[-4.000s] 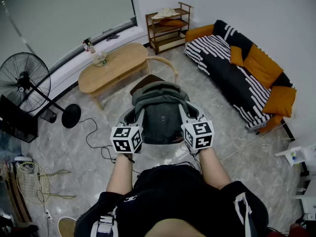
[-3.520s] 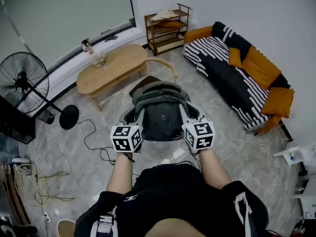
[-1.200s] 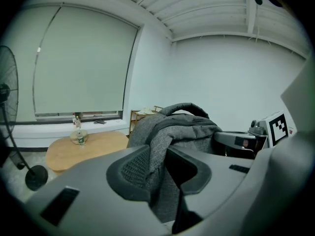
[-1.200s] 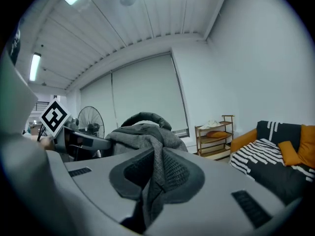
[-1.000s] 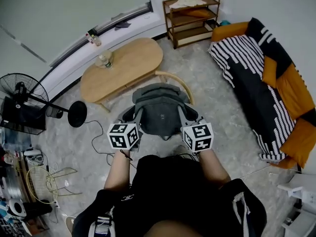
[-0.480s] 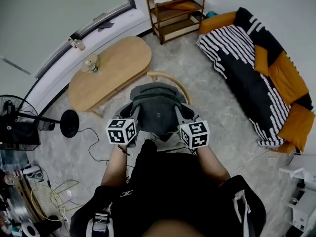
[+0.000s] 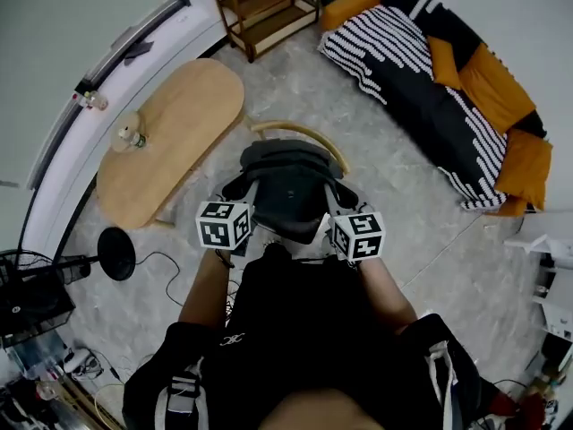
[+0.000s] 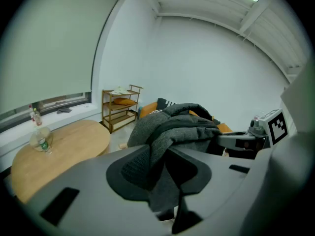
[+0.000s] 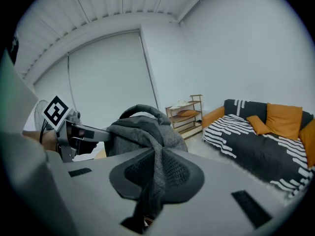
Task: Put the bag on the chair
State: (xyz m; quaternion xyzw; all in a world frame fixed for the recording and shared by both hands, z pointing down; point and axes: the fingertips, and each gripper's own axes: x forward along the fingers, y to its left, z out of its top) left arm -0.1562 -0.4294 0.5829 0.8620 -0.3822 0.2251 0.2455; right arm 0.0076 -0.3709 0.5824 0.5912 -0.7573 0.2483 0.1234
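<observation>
the dark grey fabric bag (image 7: 288,184) hangs between both tools. the left gripper (image 8: 165,159) is clamped on a fold of the bag's grey fabric, and the right gripper (image 9: 153,173) is clamped on a second fold on the opposite side; in each gripper view the fabric fills the gap between the jaws. over the last seconds the person has walked forward: the light wooden chair with a curved back rail (image 7: 307,132), which earlier showed its dark seat beyond the bag, now shows only the rail, arcing just past the bag's far edge. the seat is covered from above by the bag. the oval light-wood table (image 7: 170,137) has drawn close on the left. both grips are unchanged during the approach. judgement: the carry phase is nearly complete and the bag appears to be over the seat, though whether it already rests there cannot be told. the remaining steps would be to lower it, confirm support, then release both sides.
</observation>
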